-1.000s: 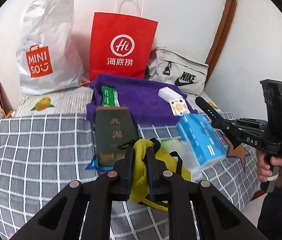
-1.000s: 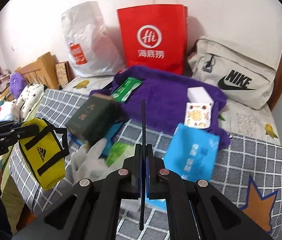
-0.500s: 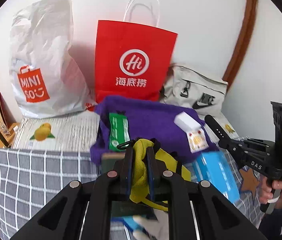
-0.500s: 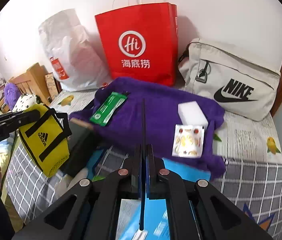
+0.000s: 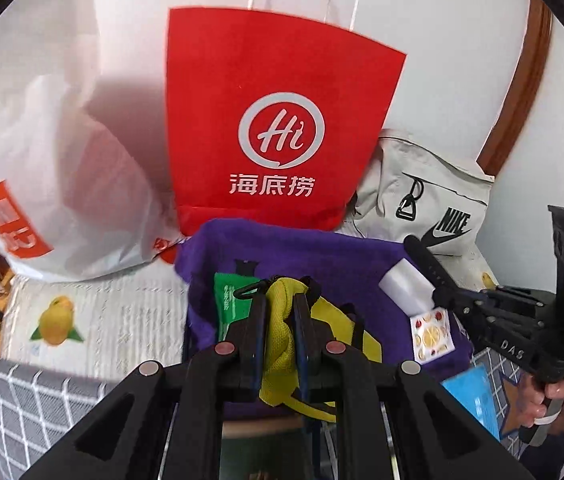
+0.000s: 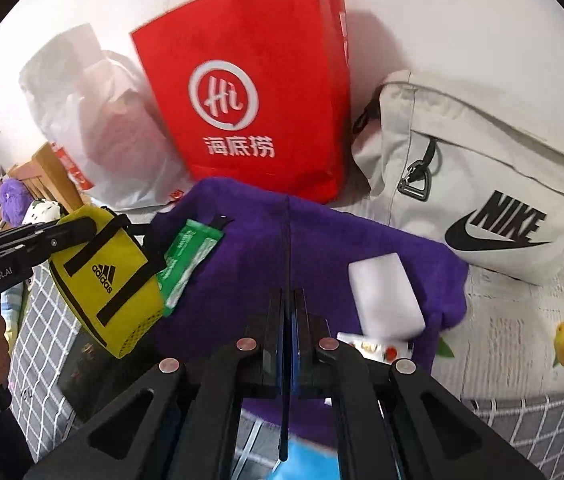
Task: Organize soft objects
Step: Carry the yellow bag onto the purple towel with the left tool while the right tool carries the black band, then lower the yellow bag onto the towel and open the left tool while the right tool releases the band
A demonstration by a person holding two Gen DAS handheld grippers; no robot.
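A white wall is backing a bed point(image 6: 522, 344) that is carrying a row of bags: a crinkled white plastic bag point(image 5: 41, 152), an upright red paper bag point(image 5: 273, 120) and a pale Nike bag point(image 6: 482, 184) are leaning there side by side, with a purple towel point(image 6: 322, 248) spreading in front of them. The left gripper point(image 5: 279, 320) is clamping its two fingers on the top fabric of a yellow Adidas pouch point(image 6: 109, 280), which is hanging in the air over the towel's left edge, just above a green packet point(image 6: 189, 260). The right gripper point(image 6: 286, 320) is showing its fingers pressed together with nothing seen between them, pointing over the towel toward the red bag. A white sponge block point(image 6: 382, 296) and a small patterned packet point(image 5: 430, 332) are lying on the towel's right part. The risk I am judging here is in the pinch: the pouch is dangling from a bunched fold, so a swing could be letting the fabric creep out and dropping it onto the green packet. If the red bag is the goal, its mouth is standing tall and unsupported, so a nudge from the pouch could be tipping or folding it. The two tools are also working near each other and could be colliding.
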